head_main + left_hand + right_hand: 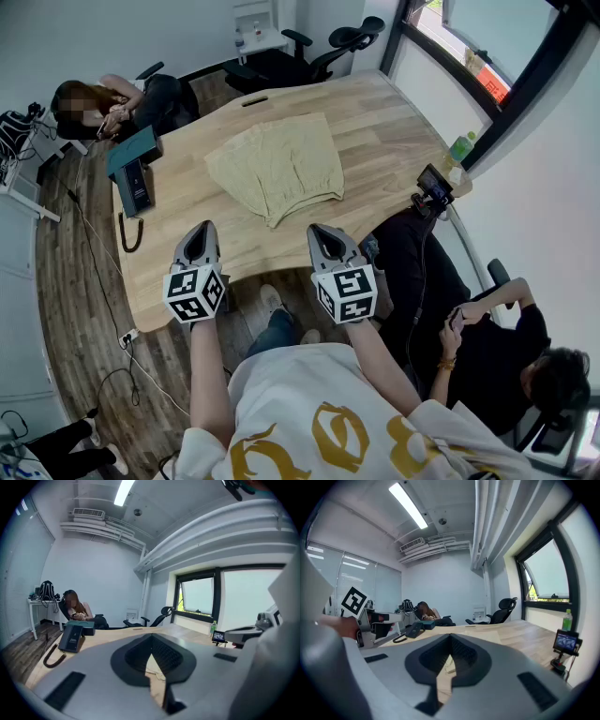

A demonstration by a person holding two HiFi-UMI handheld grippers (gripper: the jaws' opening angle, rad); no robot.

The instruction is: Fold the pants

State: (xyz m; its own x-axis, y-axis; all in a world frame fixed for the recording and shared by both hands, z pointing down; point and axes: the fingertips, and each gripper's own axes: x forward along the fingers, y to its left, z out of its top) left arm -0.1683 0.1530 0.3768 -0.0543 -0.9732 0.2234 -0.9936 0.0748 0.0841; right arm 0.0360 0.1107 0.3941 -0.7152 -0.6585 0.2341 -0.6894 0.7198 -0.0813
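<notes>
The beige pants lie flat and partly folded in the middle of the wooden table. My left gripper hovers over the table's near edge, short of the pants and to their left, jaws shut with nothing in them. My right gripper hangs level with it on the right, just before the pants' near hem, also shut and empty. In the left gripper view the closed left gripper shows a sliver of pants beyond it. In the right gripper view the right gripper is closed too, with pants ahead.
A black desk phone with a coiled cord and a teal box sit at the table's left end. A small screen on a stand and a green bottle stand at the right edge. People sit at the far left and near right.
</notes>
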